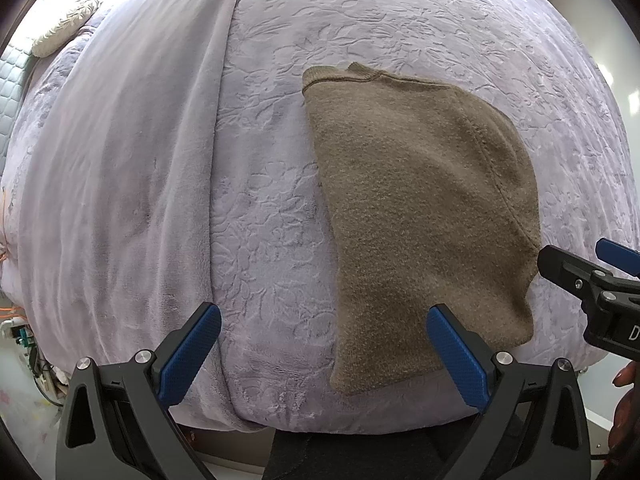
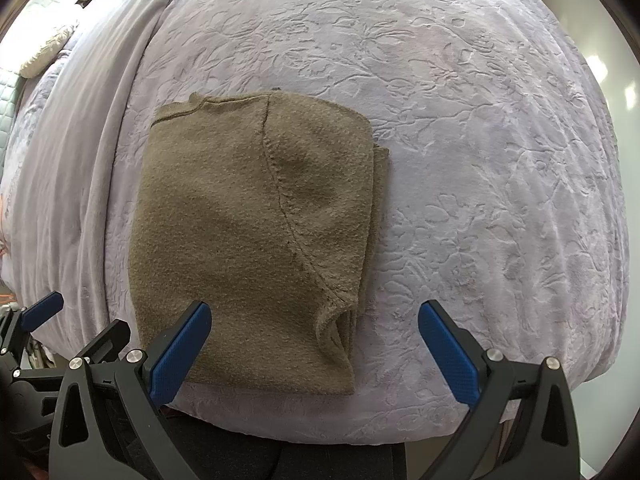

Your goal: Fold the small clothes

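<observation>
Blue-padded left gripper (image 1: 324, 344) is held spread and empty above the near hem of the sweater (image 1: 420, 208).
Seen from the left wrist, the sweater is laid folded on the blanket (image 1: 440, 20), close to the bed's near edge, probably for easy reach; from the right wrist, the right gripper (image 2: 314, 342) is likewise held spread wide and empty over the layered right fold, seemingly poised for another fold.

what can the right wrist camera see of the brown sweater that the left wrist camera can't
Only the right wrist view shows the stacked layers along the brown sweater's right edge. Only the left wrist view shows the wide smooth fold of the blanket left of it. Both show the sweater folded flat on the bed, with the left gripper and right gripper open and holding nothing.
</observation>
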`<action>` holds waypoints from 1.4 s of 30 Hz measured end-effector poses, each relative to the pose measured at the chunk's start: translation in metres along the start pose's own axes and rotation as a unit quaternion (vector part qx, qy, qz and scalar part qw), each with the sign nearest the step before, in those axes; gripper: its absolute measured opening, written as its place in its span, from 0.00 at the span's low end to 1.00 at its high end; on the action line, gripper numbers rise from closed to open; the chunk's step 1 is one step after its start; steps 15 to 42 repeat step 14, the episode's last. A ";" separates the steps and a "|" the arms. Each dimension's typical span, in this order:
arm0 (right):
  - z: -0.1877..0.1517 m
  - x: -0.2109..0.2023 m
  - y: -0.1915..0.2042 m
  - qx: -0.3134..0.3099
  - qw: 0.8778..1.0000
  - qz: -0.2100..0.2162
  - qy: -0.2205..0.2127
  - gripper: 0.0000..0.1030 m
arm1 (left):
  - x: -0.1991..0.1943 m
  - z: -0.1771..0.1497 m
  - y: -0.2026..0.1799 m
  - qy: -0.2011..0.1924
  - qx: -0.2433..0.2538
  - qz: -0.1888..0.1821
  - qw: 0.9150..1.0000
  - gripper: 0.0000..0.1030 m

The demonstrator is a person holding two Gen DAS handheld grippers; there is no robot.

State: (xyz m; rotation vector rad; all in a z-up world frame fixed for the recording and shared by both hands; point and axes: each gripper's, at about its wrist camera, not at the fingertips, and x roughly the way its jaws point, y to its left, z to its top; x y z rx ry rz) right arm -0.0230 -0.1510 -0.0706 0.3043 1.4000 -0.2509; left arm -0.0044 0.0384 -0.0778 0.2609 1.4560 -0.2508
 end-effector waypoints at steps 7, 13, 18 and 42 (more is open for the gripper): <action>0.000 0.001 0.002 -0.001 1.000 -0.001 0.001 1.00 | 0.003 0.001 0.003 0.007 -0.007 0.001 1.000 1.00; 0.000 0.001 0.002 -0.002 1.000 -0.002 0.001 1.00 | 0.001 0.001 0.001 -0.003 -0.001 0.000 1.000 1.00; 0.000 0.002 0.003 -0.002 1.000 -0.001 0.002 1.00 | 0.001 0.001 0.001 -0.003 -0.001 -0.001 1.000 1.00; 0.000 0.002 0.003 -0.002 1.000 -0.001 0.002 1.00 | 0.001 0.001 0.001 -0.003 -0.001 -0.001 1.000 1.00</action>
